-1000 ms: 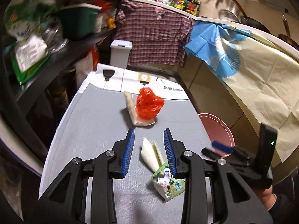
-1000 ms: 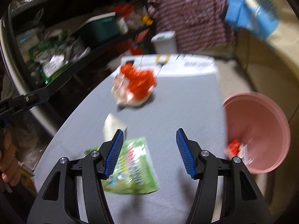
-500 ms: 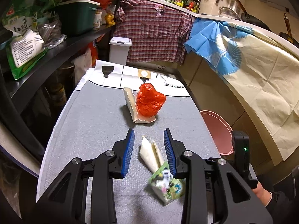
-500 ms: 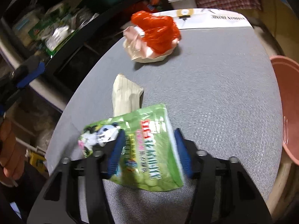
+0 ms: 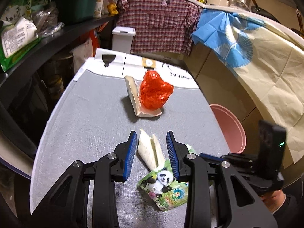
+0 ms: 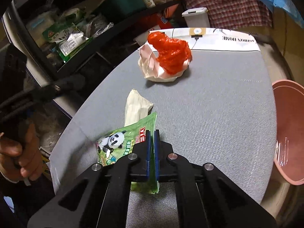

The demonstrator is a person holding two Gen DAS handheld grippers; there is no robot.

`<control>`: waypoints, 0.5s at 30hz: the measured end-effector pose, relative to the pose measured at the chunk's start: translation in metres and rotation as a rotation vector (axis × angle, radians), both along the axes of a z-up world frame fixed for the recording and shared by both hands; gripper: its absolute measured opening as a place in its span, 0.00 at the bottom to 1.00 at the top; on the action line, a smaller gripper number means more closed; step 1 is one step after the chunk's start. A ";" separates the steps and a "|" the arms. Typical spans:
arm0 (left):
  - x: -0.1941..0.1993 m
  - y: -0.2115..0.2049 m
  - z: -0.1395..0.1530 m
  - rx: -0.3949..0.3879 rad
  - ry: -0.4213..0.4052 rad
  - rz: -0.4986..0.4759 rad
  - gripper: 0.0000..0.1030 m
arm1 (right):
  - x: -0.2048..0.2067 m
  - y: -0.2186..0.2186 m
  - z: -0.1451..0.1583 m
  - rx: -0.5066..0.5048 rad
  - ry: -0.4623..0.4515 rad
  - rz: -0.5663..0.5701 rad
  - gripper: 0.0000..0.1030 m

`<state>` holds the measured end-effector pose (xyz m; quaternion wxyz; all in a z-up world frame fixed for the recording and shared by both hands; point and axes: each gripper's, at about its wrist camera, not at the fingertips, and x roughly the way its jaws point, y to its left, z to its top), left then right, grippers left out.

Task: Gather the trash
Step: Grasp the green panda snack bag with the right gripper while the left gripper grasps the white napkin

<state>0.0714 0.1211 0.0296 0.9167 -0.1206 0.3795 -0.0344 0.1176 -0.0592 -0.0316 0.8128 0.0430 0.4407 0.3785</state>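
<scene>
Table: a gray table (image 6: 218, 117) in a crowded kitchen.
Bin: pink bin (image 6: 290, 133) at 3 o'clock, some trash inside.
Right gripper (image 6: 151, 138): pinching the green bag (image 6: 121, 142).
Left gripper (image 5: 152, 142): spread around the white wrapper (image 5: 150, 152), not touching.
Left to do: red bag (image 6: 171, 55) at 12 o'clock.

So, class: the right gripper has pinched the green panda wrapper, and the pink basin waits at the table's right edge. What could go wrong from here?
1. The right gripper holds the wrapper only by a thin edge, so it may slip out on the way to the basin.
2. The wrapper overlaps the white packet; lifting might drag that along.
3. The left gripper straddles the packet, close to the right one; the two could bump.
</scene>
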 end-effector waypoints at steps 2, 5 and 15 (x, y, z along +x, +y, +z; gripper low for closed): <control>0.005 -0.002 -0.007 0.003 0.019 -0.004 0.32 | 0.001 -0.002 0.004 0.005 -0.009 -0.001 0.03; 0.014 -0.005 -0.018 0.009 0.050 -0.010 0.32 | 0.002 -0.005 0.007 0.012 -0.014 0.000 0.03; 0.045 -0.022 -0.057 0.021 0.182 -0.041 0.33 | 0.003 -0.006 0.006 0.005 -0.019 0.000 0.03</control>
